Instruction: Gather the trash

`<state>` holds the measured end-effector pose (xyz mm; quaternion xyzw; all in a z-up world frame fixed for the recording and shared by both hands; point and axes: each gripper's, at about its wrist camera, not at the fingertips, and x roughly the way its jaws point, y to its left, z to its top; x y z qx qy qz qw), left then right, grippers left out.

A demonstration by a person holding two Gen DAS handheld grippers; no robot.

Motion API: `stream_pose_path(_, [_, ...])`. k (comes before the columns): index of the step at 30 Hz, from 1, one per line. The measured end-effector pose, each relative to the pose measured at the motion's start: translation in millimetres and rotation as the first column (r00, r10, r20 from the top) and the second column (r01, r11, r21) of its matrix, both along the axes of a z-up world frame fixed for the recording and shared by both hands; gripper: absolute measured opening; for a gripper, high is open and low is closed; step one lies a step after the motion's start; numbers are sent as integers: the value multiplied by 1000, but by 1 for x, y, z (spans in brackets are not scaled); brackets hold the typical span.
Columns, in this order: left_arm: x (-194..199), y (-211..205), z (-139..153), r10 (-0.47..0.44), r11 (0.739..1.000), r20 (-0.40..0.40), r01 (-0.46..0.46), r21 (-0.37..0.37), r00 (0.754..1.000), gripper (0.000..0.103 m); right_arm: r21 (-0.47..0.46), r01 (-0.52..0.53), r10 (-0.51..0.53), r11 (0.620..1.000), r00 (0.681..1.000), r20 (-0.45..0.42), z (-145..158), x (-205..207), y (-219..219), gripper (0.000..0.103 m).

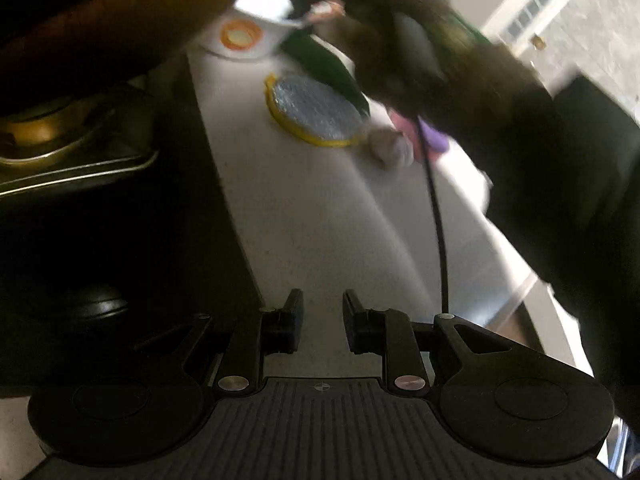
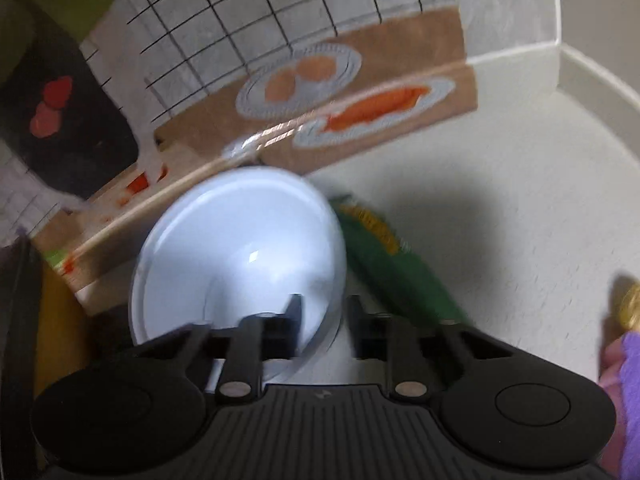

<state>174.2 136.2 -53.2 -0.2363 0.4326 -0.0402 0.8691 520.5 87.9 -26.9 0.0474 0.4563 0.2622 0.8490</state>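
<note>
The task looks barely under way: nothing in either view shows a bin or bag with trash already in it, and several loose things lie about the white table. In the right wrist view the right claw has its jaws drawn close on the rim of a white bowl-shaped lid or dish, which sits at about 11 o'clock from the fingers; the rim passes between them, so I judge it gripped, though blur leaves the contact itself unclear. A green wrapper lies just beside the dish at 1 o'clock, and a brown printed box stands behind at 12 o'clock. In the left wrist view the left claw is partly open and holds nothing, over bare table. Ahead of it, at 12 o'clock, lie a yellow-rimmed foil lid, a crumpled wad and a white cup with an orange print, all still to be picked up.
</note>
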Motion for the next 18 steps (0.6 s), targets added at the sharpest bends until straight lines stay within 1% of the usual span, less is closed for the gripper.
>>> stream_pose_path(2, [3, -3, 1, 17, 1000, 9, -17, -11, 1000, 24, 5, -33, 33, 999, 999, -15, 1, -10, -15, 16])
stream_pose_path(5, [8, -6, 4, 15, 999, 24, -14, -28, 1000, 24, -25, -83, 83, 996, 996, -20, 9, -34, -44, 10])
stream_pose_path(7, [14, -9, 6, 9, 1000, 33, -8, -30, 999, 24, -30, -103, 102, 994, 994, -30, 15, -52, -68, 10])
stream_pose_path(9, [19, -13, 9, 4, 999, 47, -2, -34, 999, 24, -34, -111, 110, 993, 994, -18, 21, -72, -93, 10])
stream_pose_path(11, [23, -13, 14, 1, 999, 67, 1, -39, 998, 24, -41, -101, 101, 994, 995, -3, 28, -88, -117, 10])
stream_pose_path(13, [25, -14, 19, 9, 999, 93, -5, -48, 996, 24, -38, -67, 67, 997, 998, -4, 33, -98, -137, 8])
stream_pose_path(16, [20, -10, 29, 40, 998, 135, -33, -54, 990, 24, -1, -34, 34, 999, 999, -20, 39, -119, -167, 7])
stream_pose_path(17, [18, -8, 31, 53, 997, 150, -45, -57, 987, 24, -2, -25, 25, 1000, 1000, -17, 40, -127, -175, 7])
stream_pose_path(18, [18, -7, 33, 61, 997, 162, -52, -64, 985, 24, -23, -13, 13, 1000, 1000, -3, 42, -137, -183, 7])
